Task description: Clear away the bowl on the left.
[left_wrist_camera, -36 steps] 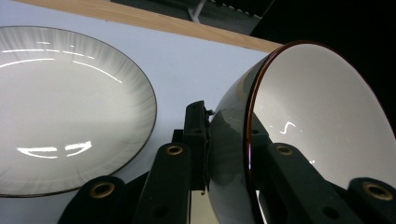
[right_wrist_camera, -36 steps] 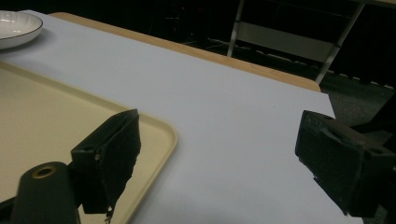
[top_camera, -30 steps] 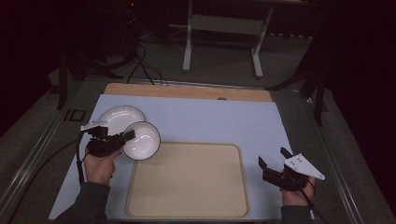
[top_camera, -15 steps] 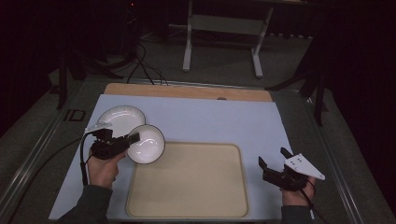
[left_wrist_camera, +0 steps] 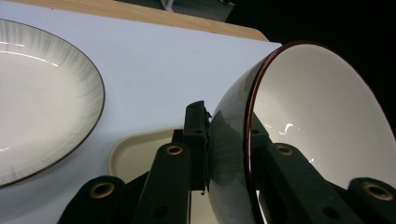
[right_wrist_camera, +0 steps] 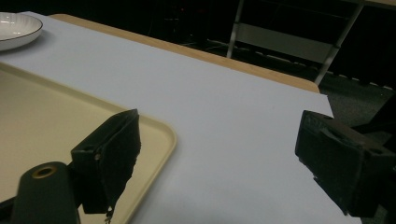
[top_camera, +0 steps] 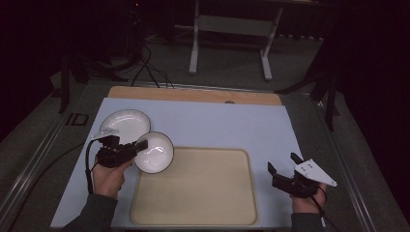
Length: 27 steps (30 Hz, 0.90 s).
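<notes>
The left claw (top_camera: 140, 146) is clamped on the rim of a white bowl (top_camera: 155, 152), holding it tilted above the far left corner of the beige tray (top_camera: 193, 212); a white plate (top_camera: 124, 123) lies on the bench (top_camera: 217, 125) just beyond, near its far left corner; the right claw (top_camera: 283, 169) stands wide and empty off the tray's right edge, near the bench's near right corner. In the left gripper view the bowl (left_wrist_camera: 299, 135) is pinched through its wall, one jaw outside, one inside; the plate (left_wrist_camera: 42, 98) and a tray corner (left_wrist_camera: 140, 149) lie below. In the right gripper view the jaws stand far apart over bare bench (right_wrist_camera: 224, 121); the tray (right_wrist_camera: 56, 116) sits to the left. The step looks like carrying the bowl to the tray; next it likely needs levelling, lowering onto the tray's flat, then release.
</notes>
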### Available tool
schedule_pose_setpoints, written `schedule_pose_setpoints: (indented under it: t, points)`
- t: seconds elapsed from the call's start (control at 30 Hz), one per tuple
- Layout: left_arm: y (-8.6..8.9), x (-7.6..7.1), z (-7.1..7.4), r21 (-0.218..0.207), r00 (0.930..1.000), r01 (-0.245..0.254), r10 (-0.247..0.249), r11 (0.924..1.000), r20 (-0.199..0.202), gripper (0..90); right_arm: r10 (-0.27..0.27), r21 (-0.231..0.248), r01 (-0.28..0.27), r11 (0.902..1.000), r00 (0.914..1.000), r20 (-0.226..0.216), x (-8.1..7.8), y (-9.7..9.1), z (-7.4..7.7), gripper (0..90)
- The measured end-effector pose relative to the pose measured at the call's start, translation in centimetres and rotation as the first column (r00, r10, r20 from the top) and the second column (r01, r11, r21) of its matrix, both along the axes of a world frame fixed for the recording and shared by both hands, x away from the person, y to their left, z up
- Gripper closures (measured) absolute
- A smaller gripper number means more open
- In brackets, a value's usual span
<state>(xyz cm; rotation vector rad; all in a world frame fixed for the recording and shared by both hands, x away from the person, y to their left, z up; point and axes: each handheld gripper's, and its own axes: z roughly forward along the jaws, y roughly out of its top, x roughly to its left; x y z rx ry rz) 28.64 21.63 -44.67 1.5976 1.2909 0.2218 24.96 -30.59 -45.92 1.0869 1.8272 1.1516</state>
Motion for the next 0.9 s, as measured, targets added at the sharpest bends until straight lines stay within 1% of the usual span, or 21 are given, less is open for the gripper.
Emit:
schedule_pose_setpoints:
  t: [0.43, 0.63, 0.73, 0.9]
  points:
    - [-0.8, -0.4, -0.2, 0.006, 0.9992, 0.039, -0.039, 0.9992, -0.009, 78.9, 0.000, -0.001, 0.000, 1.0000, 1.0000, 0.002, 0.0, 0.0, 0.0, 13.8]
    - [-1.2, -0.6, -0.3, 0.001, 0.9985, 0.052, -0.052, 0.9986, -0.018, 78.8, 0.000, -0.002, 0.000, 1.0000, 1.0000, 0.003, 0.0, 0.0, 0.0, 13.8]
    - [-1.4, -0.7, -0.4, 0.009, 0.9978, 0.063, -0.063, 0.9980, -0.020, 78.8, 0.000, -0.002, 0.000, 1.0000, 1.0000, 0.003, 0.0, 0.0, 0.0, 13.8]
    - [-1.7, -0.8, -0.5, -0.003, 0.9972, 0.070, -0.070, 0.9976, -0.026, 78.8, 0.000, -0.003, 0.000, 1.0000, 1.0000, 0.003, 0.0, 0.0, 0.0, 13.8]
